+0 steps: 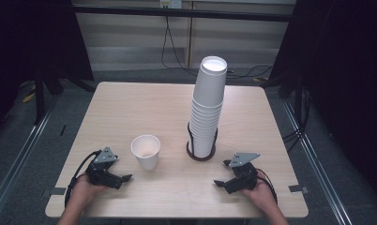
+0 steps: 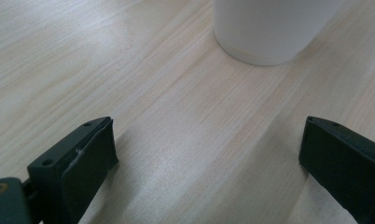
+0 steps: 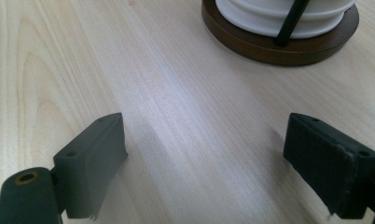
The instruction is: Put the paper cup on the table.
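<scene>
Both grippers parked near the front edge of the pale wood-grain table, nothing in either

Left gripper: jaws spread wide, bare table between them. Single white paper cup stands upright, mouth up, just ahead of it and slightly to the right; in the left gripper view its base sits beyond the jaws, apart from them

Right gripper: jaws also wide apart, empty. Ahead of it is the tall nested stack of white paper cups, mouth-down on a round dark-brown wooden base with thin black upright rods guarding the sides. Stack leans a bit toward the top, could just be camera perspective

Handling, my read:
- loose cup is very light, thin-walled, crushes easily, smooth sides likely slippery, tips if nudged
- best hold: across the upper wall just under the rolled rim, where it's stiffest; light squeeze only
- stack: top cup likely wedged on its neighbour; pulling it off may drag the next one or rock the column, so lift straight along the stack axis, gripping the side wall of the top cup only
</scene>
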`<act>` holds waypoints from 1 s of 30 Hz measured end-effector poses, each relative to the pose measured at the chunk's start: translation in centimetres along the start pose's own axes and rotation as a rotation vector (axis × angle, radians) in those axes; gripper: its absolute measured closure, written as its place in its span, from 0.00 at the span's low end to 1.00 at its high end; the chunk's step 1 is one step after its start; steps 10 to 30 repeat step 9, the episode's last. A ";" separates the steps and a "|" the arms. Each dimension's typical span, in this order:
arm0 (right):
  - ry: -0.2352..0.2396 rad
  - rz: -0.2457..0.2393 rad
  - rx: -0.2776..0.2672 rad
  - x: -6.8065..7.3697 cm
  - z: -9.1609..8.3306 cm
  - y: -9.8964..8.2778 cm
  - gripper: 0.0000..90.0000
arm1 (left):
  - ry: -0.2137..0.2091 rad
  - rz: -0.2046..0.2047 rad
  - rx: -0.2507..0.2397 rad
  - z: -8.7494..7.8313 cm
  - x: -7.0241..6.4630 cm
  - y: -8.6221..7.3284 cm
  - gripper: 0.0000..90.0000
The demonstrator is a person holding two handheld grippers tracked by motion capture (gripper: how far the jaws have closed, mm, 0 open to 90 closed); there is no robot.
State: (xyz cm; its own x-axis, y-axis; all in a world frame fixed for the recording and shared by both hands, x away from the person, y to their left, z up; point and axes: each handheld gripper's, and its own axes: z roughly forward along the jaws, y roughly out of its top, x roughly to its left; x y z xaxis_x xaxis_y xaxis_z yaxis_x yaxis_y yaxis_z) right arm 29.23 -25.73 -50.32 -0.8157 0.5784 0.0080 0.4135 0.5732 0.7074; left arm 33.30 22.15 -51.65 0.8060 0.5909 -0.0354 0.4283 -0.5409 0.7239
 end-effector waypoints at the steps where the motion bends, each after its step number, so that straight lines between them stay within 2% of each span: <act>1: 0.000 0.000 0.000 0.0 0.0 0.0 0.14 | 0.003 -0.002 0.000 0.0 0.0 0.0 0.04; 30: -0.003 -0.001 -0.001 0.0 0.0 0.0 0.13 | 0.006 -0.003 -0.001 0.0 -0.1 0.0 0.04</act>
